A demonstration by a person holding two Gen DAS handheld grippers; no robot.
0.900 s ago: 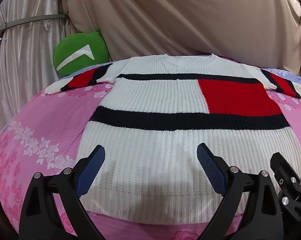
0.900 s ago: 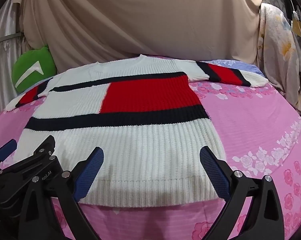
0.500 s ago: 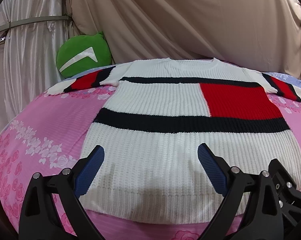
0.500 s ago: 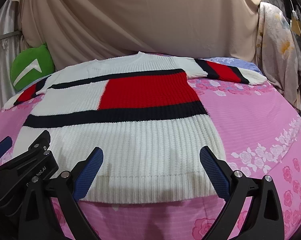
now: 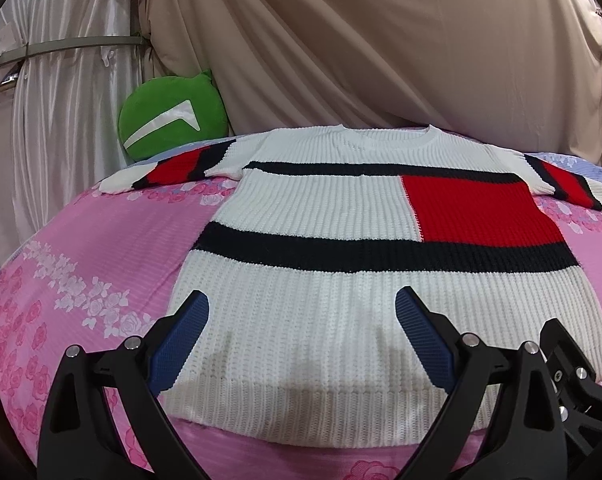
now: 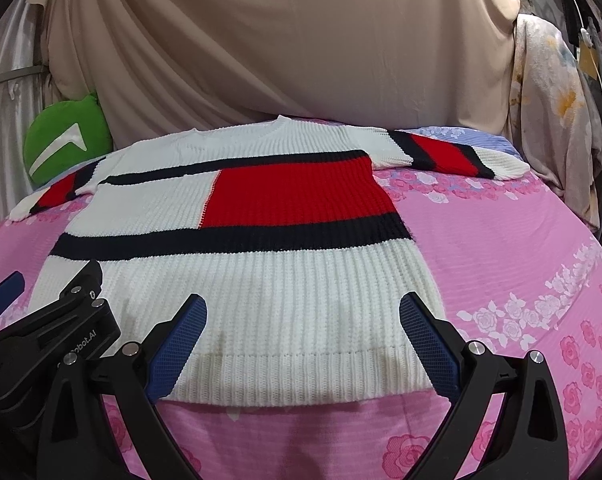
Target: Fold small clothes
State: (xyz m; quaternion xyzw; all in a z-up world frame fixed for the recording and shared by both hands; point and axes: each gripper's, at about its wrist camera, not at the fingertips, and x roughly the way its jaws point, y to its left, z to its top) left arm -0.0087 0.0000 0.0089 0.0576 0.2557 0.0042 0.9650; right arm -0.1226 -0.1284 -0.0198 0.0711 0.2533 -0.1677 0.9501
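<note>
A white knit sweater (image 5: 341,240) with black bands and a red block lies flat and spread out on the pink floral bed, sleeves out to both sides; it also shows in the right wrist view (image 6: 241,264). My left gripper (image 5: 301,340) is open and empty, held just above the sweater's near hem, left half. My right gripper (image 6: 303,340) is open and empty over the hem's right half. The left gripper's body shows at the lower left of the right wrist view (image 6: 61,320).
The pink floral bedsheet (image 6: 521,272) covers the bed around the sweater. A round green cushion (image 5: 169,124) leans at the back left. Beige drapes (image 5: 361,40) hang behind the bed. A floral cloth (image 6: 549,120) hangs at the far right.
Both grippers have drawn back and tilted a little, so the sweater sits lower in both views. Both stay open and empty. The sweater has not moved.
</note>
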